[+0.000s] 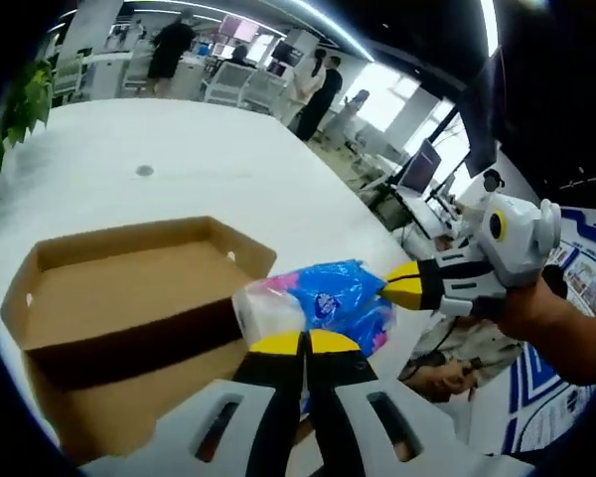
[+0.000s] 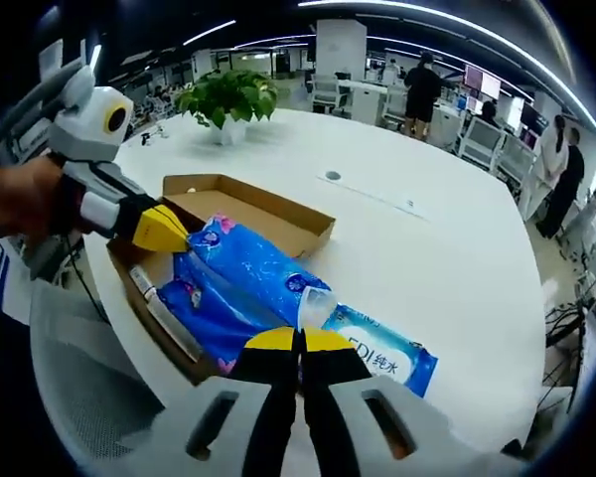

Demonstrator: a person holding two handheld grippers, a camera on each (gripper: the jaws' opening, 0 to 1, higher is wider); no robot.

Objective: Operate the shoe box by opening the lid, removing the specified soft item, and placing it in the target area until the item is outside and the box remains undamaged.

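An open brown cardboard shoe box [image 1: 109,288] lies on the white table, its lid folded back. A soft blue and pink plastic pack [image 1: 328,298] hangs over the box's right end. My left gripper [image 1: 303,343] is shut on the pack's near edge, and the right gripper [image 1: 402,286] comes in from the right and pinches its other end. In the right gripper view, the pack [image 2: 238,278] stretches across the box [image 2: 268,204]. My right gripper [image 2: 298,340] is shut on its near corner, and the left gripper [image 2: 174,231] holds the far end.
A flat blue wipes pack [image 2: 387,358] lies on the table just right of the box. A potted plant [image 2: 228,99] stands at the table's far side. People [image 2: 422,89] stand among desks beyond. The table edge [image 1: 377,229] runs close to the box.
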